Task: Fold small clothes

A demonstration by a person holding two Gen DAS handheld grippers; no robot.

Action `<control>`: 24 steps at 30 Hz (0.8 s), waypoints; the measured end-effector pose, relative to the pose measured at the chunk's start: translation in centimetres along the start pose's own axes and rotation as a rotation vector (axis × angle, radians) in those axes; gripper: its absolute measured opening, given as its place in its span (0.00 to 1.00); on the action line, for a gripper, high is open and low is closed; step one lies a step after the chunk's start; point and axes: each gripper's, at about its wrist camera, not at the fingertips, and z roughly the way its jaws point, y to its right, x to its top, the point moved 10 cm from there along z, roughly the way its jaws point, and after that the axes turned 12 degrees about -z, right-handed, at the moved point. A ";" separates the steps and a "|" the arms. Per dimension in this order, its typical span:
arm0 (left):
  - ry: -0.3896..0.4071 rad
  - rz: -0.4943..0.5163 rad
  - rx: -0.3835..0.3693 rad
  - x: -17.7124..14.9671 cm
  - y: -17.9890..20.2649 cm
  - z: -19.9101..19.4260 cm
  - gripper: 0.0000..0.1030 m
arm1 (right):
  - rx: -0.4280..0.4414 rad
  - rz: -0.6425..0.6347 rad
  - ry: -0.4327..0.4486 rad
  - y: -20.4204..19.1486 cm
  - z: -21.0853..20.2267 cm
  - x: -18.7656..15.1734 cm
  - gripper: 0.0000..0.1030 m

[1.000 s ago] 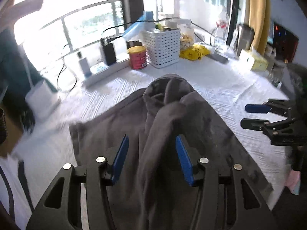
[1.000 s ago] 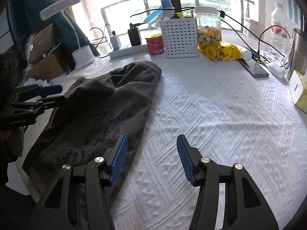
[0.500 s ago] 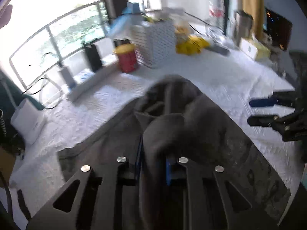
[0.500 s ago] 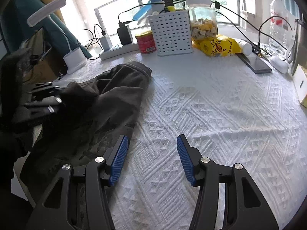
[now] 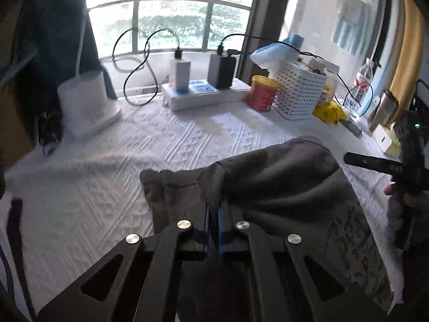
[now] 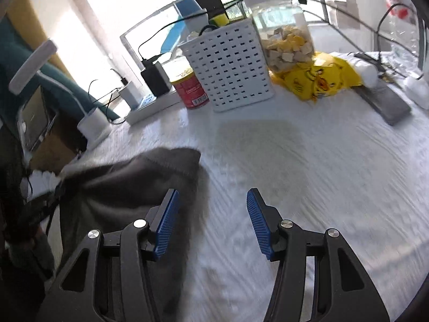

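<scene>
A dark grey garment point(image 5: 281, 187) lies on the white textured tablecloth point(image 5: 107, 174). My left gripper point(image 5: 213, 214) is shut on a raised fold of it, which drapes to the right. In the right wrist view the garment point(image 6: 128, 185) lies at the left, blurred. My right gripper point(image 6: 210, 222) is open and empty, its left finger over the garment's edge and its right finger over bare cloth. The right gripper also shows at the right edge of the left wrist view point(image 5: 386, 165).
At the table's back stand a white perforated basket point(image 6: 230, 67), a red can point(image 6: 190, 88), a snack jar point(image 6: 287, 37), a yellow bag point(image 6: 319, 77), a power strip with chargers point(image 5: 203, 94) and a white lamp base point(image 5: 85, 102). A dark phone point(image 6: 386, 102) lies at the right.
My left gripper closed on a fold of the garment and pulled it up and to the left. My right gripper moved forward and stays open.
</scene>
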 end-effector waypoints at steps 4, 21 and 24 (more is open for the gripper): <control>-0.009 -0.023 -0.024 0.3 -0.4 0.3 0.03 | 0.086 0.038 -0.021 -0.9 2.2 0.6 0.54; -0.034 -0.066 -0.046 1.5 -1.9 0.9 0.03 | 0.165 -0.087 0.015 -3.4 4.8 5.6 0.13; -0.068 -0.091 -0.029 0.8 -2.7 1.8 0.03 | 0.122 -0.129 -0.016 -3.6 5.8 5.0 0.13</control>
